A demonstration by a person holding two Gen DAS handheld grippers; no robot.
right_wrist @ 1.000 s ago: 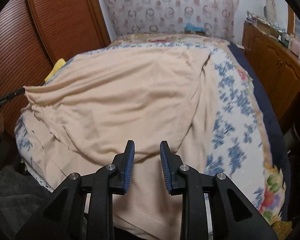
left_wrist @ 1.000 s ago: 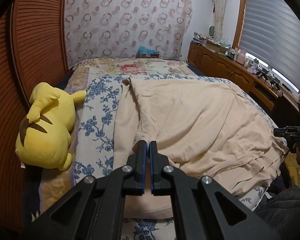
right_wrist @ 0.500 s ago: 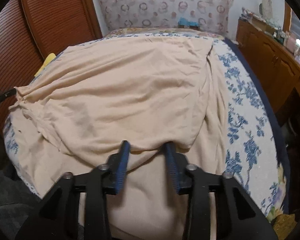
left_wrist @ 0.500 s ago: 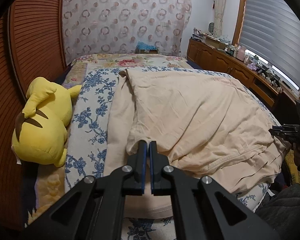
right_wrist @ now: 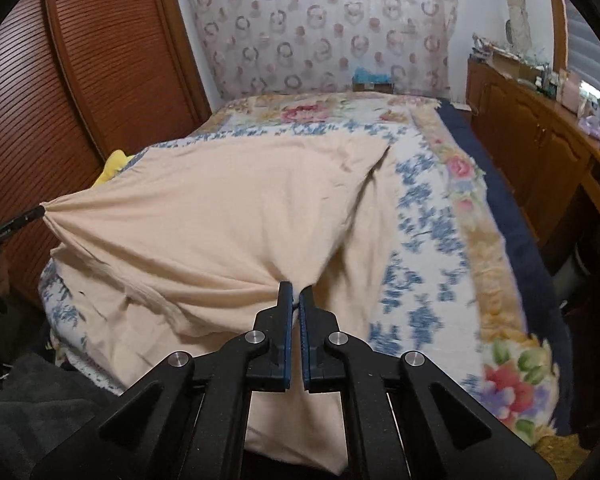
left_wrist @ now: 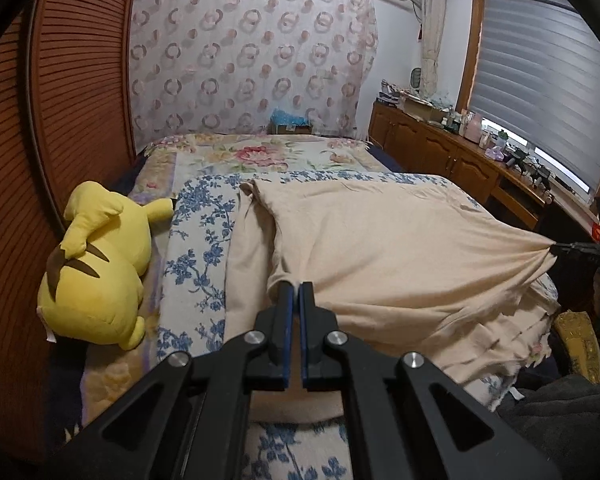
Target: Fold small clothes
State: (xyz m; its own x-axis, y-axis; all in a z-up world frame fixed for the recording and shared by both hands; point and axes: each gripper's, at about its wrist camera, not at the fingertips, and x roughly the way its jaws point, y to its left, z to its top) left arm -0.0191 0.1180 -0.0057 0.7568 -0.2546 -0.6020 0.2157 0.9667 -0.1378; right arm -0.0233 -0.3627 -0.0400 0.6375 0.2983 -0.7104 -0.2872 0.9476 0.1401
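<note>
On the bed (left_wrist: pixel 204 240), in the left wrist view: a peach cloth (left_wrist: pixel 380 248) spread over the blue-flowered cover, near edge raised off the bedding. At bottom centre, the left gripper (left_wrist: pixel 296 292), pinched tight on a corner of that edge, fabric pulled into a small peak at the blue pads (left_wrist: pixel 286 320). Far right, the right gripper (left_wrist: pixel 572 249), seen small, clamped on the other near corner, folds fanning out from the pinch. Left of the cloth and apart from it, a yellow plush toy (left_wrist: pixel 96 268) lying beside the brown slatted doors (left_wrist: pixel 56 120). Further off, a patterned curtain (left_wrist: pixel 252 64) and a wooden sideboard (left_wrist: pixel 440 152) under a window blind (left_wrist: pixel 548 76). In the right wrist view: the right gripper (right_wrist: pixel 296 294), jaws just closed and now biting the gathered hem of the peach cloth (right_wrist: pixel 228 216), creases running up from the tips. At the left edge, the left gripper (right_wrist: pixel 18 222) holding the opposite corner taut, fabric drawn to a point there. Beyond the cloth, bare flowered cover and a floral border at right; only a sliver of the yellow plush toy (right_wrist: pixel 114 162) visible behind the cloth.
</note>
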